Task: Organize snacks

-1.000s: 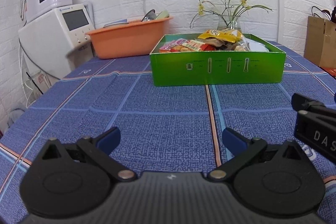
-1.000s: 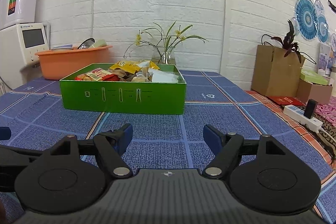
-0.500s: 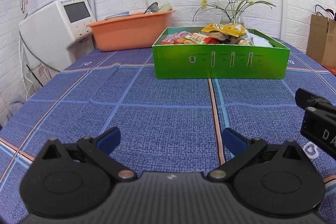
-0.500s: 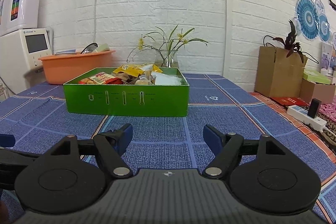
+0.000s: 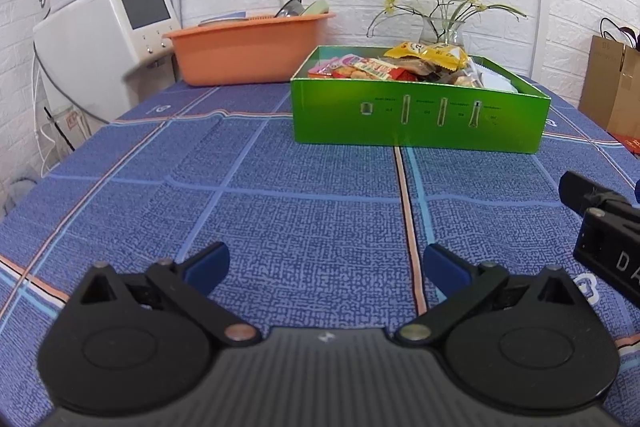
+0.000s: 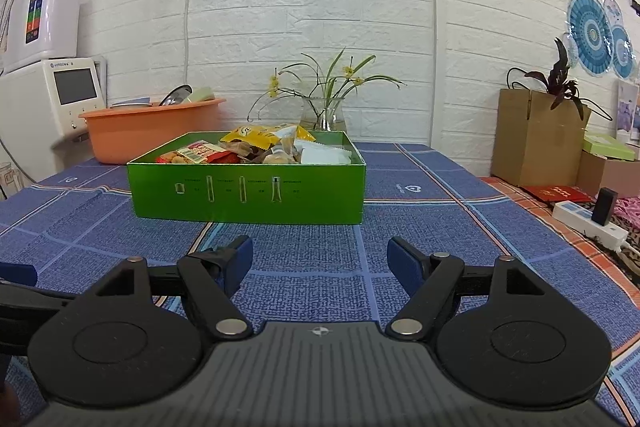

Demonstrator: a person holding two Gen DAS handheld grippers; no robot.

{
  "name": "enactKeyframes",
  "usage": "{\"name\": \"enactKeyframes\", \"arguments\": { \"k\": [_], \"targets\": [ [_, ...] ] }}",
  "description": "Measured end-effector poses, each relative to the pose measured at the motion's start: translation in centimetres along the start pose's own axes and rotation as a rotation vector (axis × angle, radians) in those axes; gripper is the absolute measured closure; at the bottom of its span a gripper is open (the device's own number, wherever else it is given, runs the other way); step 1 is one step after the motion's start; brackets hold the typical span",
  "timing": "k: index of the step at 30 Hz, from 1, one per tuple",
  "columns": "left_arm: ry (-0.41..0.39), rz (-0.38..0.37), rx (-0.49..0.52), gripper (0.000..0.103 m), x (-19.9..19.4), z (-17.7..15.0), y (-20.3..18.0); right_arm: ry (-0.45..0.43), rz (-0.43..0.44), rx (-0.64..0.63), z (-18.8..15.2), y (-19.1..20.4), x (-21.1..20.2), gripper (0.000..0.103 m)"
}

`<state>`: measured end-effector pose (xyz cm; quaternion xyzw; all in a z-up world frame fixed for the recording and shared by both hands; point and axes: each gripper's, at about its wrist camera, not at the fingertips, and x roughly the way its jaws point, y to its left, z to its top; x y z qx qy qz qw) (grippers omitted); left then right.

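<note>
A green box (image 5: 420,123) stands on the blue checked tablecloth, ahead of both grippers; it also shows in the right wrist view (image 6: 248,193). It holds several snack packets: a yellow bag (image 5: 430,53), a red packet (image 5: 362,67) and a white packet (image 6: 326,155). My left gripper (image 5: 326,265) is open and empty, low over the cloth, well short of the box. My right gripper (image 6: 320,259) is open and empty, also short of the box. Part of the right gripper's body (image 5: 604,235) shows at the right edge of the left wrist view.
An orange basin (image 5: 250,53) with dishes sits behind the box on the left, beside a white appliance (image 5: 108,27). A glass vase of flowers (image 6: 322,107) stands behind the box. A cardboard box with a plant (image 6: 536,135) and a power strip (image 6: 588,223) are off to the right.
Both views have tilted up slightly, so the box sits lower in frame and a little nearer. Both grippers stay open and empty.
</note>
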<state>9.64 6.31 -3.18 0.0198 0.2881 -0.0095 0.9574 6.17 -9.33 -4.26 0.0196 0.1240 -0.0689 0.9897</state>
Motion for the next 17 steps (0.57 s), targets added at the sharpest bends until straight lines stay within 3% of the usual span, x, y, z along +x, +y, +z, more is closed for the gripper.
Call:
{"name": "enactKeyframes", "arguments": {
  "k": [9, 17],
  "targets": [
    [-0.016, -0.029, -0.015, 0.000, -0.4, -0.2, 0.1, -0.001, 0.001, 0.001, 0.0, 0.0, -0.1, 0.000],
    [-0.058, -0.002, -0.004, 0.000, -1.0, -0.4, -0.1, 0.000, 0.004, 0.001, 0.1, 0.1, 0.0, 0.000]
  ]
}}
